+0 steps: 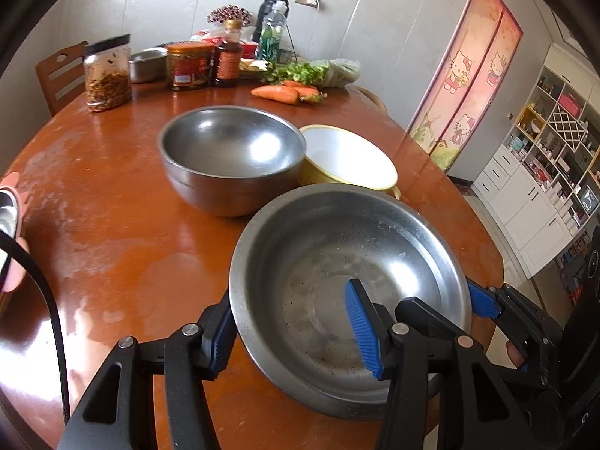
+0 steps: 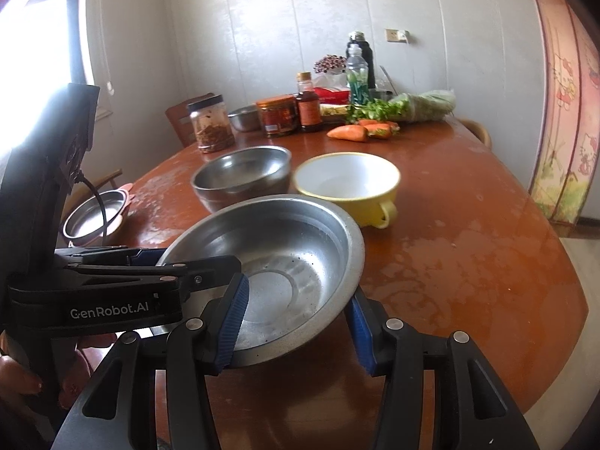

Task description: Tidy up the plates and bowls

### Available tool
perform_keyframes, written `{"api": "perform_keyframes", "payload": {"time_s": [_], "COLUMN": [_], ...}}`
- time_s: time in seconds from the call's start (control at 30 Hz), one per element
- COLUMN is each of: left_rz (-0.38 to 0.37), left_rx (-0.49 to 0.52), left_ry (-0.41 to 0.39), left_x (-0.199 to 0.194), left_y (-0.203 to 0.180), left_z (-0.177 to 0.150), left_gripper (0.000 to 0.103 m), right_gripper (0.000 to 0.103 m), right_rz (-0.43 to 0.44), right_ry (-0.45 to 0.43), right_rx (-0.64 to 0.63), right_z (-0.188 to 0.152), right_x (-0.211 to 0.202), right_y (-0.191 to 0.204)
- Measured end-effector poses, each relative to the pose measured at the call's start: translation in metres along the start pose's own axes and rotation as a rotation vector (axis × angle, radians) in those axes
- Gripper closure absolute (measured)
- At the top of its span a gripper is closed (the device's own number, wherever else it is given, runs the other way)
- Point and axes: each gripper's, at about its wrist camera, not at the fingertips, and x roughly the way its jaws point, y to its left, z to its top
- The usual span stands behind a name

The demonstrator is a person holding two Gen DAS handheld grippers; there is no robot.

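My wide, shallow steel basin (image 1: pixel 337 262) hides part of the yellow enamel cup's (image 1: pixel 348 157) base. The small pink-rimmed steel dish (image 1: pixel 7 217) is cut by the left edge. Jar labels are too blurred to read.

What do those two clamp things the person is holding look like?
Both the left gripper and right gripper are black plastic linkages with silver rivets, ending in ribbed blue pads. The left one's body reads "GenRobot.AI" in white, and a black cable runs from it.
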Motion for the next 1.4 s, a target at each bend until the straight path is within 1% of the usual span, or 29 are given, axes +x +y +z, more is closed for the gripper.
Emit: {"api": "perform_keyframes", "payload": {"time_s": [0.1,0.23,0.37,0.53,0.77,1.13,1.4], "left_rz": [0.017,0.025,0.044,0.062,0.088,0.097,0.117], "left_rx": [0.002,-0.008,-0.013,-0.012,-0.018,-0.028,-0.017], "left_ry": [-0.019,-0.020,-0.038,-0.047,-0.036,-0.025,-0.030], "left_x": [-0.010,-0.020,-0.031,-0.039,-0.038,-0.034,-0.034], "left_y": [0.003,0.012,0.020,0.029,0.039,0.044,0.050], "left_z": [-0.001,-0.005,-0.010,-0.014,-0.019,-0.024,-0.028], "left_gripper": [0.049,0.049,0.049,0.049,0.049,0.049,0.049], "right_gripper": [0.050,0.050,0.050,0.050,0.050,0.050,0.050], "right_rz": [0.009,0.024,0.055,0.057,0.056,0.056,0.066], "right_ry": [-0.008,-0.012,-0.001,0.011,0.037,0.067,0.090], "right_rx": [-0.016,-0.040,-0.045,-0.073,-0.093,-0.106,-0.104], "right_z": [0.002,0.004,0.004,0.005,0.003,0.000,-0.003], "right_x": [-0.003,-0.005,-0.003,0.000,0.010,0.019,0.027], "right_y": [0.009,0.021,0.031,0.045,0.060,0.062,0.068]}}
